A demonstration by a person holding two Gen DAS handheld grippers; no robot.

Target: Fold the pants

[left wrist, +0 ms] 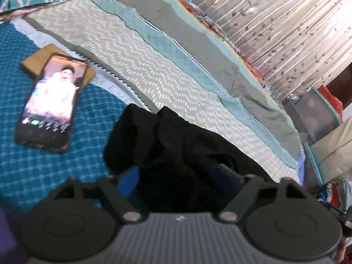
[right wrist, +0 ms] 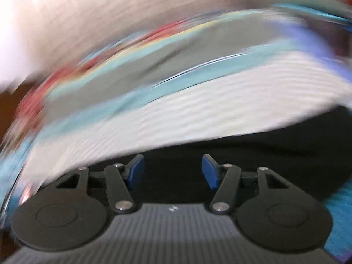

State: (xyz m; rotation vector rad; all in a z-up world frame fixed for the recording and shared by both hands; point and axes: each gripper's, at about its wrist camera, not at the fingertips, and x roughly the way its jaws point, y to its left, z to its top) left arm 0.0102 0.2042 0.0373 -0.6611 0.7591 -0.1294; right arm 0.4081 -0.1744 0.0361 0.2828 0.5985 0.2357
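Note:
The black pants lie bunched in a heap on the bed, close in front of the left wrist camera. My left gripper stands open and wide, with the black cloth lying loosely between its blue pads. The right wrist view is heavily blurred. In it my right gripper is open just above the black pants, with only dark cloth seen behind the gap between its blue pads.
A phone with a lit screen rests on a brown flat item on the teal bedspread. A grey and white patterned blanket covers the bed behind. A leaf-print curtain and bags lie past the far edge.

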